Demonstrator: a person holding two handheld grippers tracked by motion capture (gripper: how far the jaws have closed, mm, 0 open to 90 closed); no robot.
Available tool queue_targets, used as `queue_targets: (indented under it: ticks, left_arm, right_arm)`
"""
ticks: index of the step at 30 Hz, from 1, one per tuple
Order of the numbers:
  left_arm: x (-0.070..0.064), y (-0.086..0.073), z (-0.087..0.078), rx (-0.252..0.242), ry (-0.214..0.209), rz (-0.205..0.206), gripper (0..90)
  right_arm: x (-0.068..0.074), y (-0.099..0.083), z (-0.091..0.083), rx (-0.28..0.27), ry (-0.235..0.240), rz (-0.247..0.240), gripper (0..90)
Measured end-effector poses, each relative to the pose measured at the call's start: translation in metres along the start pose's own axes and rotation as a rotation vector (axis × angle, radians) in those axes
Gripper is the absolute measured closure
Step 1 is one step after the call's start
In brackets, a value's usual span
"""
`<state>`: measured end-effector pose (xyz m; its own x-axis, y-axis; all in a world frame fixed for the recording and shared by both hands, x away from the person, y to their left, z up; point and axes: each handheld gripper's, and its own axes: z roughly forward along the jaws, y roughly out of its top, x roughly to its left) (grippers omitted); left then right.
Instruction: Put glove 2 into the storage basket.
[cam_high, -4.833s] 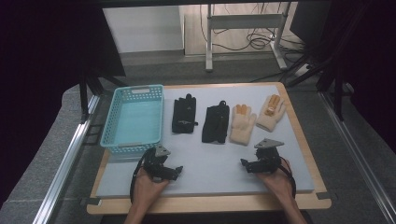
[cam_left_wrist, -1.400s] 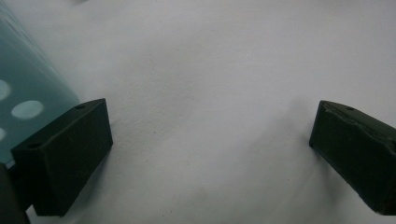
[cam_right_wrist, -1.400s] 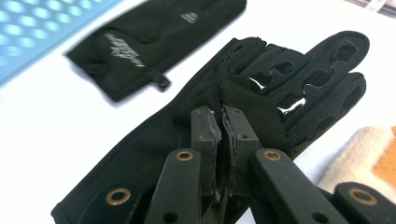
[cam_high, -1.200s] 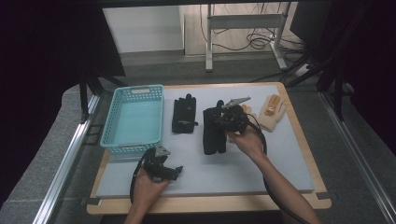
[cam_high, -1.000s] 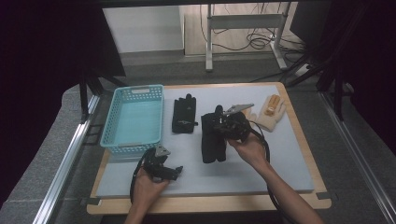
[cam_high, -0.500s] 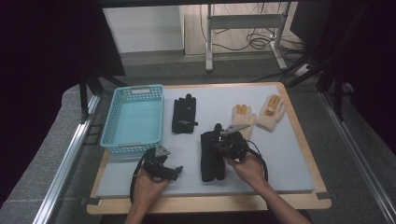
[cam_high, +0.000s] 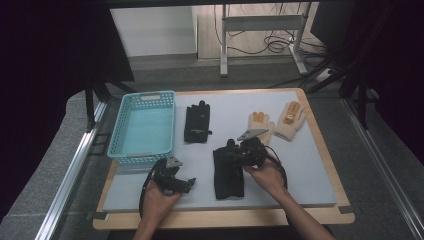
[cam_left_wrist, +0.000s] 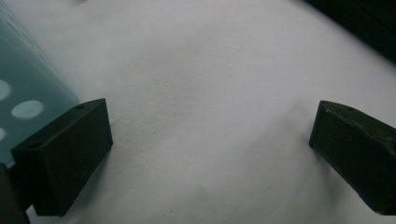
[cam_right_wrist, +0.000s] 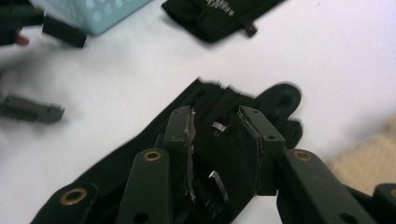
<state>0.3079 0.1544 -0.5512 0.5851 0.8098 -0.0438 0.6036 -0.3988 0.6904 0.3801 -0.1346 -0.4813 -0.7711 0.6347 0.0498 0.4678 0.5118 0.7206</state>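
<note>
Black jaws of your right gripper (cam_right_wrist: 215, 154) are pinched on a fold of the black glove (cam_right_wrist: 224, 140), so they are clamped on it. In the high view that glove (cam_high: 228, 172) lies on the white mat (cam_high: 310, 165) near the middle, a bit toward 6 o'clock. Its long side runs from 6 o'clock to 12 o'clock. Its fingers point to 12 o'clock and its cuff points to 6 o'clock, at you. Your right gripper (cam_high: 239, 156) sits at the finger end of the glove. Your right hand (cam_high: 267, 176) holds it from the 4 o'clock side, and your arm comes up from the bottom edge, leaning toward 11 o'clock.

Your left gripper (cam_left_wrist: 205, 154) has its jaws spread wide with nothing between them, just the mat under them. In the high view it (cam_high: 189, 184) rests low on the mat at 7 o'clock, close to the blue basket (cam_high: 122, 131). Your left hand (cam_high: 159, 199) holds it from below.

A second black glove (cam_high: 196, 122) lies at 12 o'clock from the held glove. Two tan gloves (cam_high: 277, 122) lie at 2 o'clock.
</note>
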Motion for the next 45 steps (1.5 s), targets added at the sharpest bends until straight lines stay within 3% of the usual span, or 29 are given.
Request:
queue_targets:
  ticks: [10, 20, 25, 35, 42, 45]
  left_arm:
    - [0.000, 0.000, 0.000, 0.002, 0.001, 0.003, 0.0]
    - [0.000, 0.000, 0.000, 0.001, 0.000, 0.001, 0.0]
    - [0.000, 0.000, 0.000, 0.001, -0.001, 0.001, 0.0]
    - [0.000, 0.000, 0.000, -0.003, -0.002, -0.004, 0.0]
    - [0.000, 0.000, 0.000, -0.003, -0.002, -0.002, 0.0]
    - [0.000, 0.000, 0.000, -0.003, -0.002, -0.003, 0.0]
  right_arm:
    - [-0.020, 0.036, 0.033, -0.005, 0.020, 0.009, 67.8]
    - [-0.028, 0.069, 0.079, 0.034, -0.005, -0.042, 59.9]
    - [-0.031, 0.084, 0.099, 0.033, -0.015, -0.025, 55.3]
    - [-0.042, 0.103, 0.135, 0.037, 0.008, 0.013, 54.8]
    - [-0.041, 0.114, 0.161, 0.048, -0.009, 0.010, 44.7]
    - [-0.040, 0.114, 0.171, 0.082, -0.028, -0.003, 40.3]
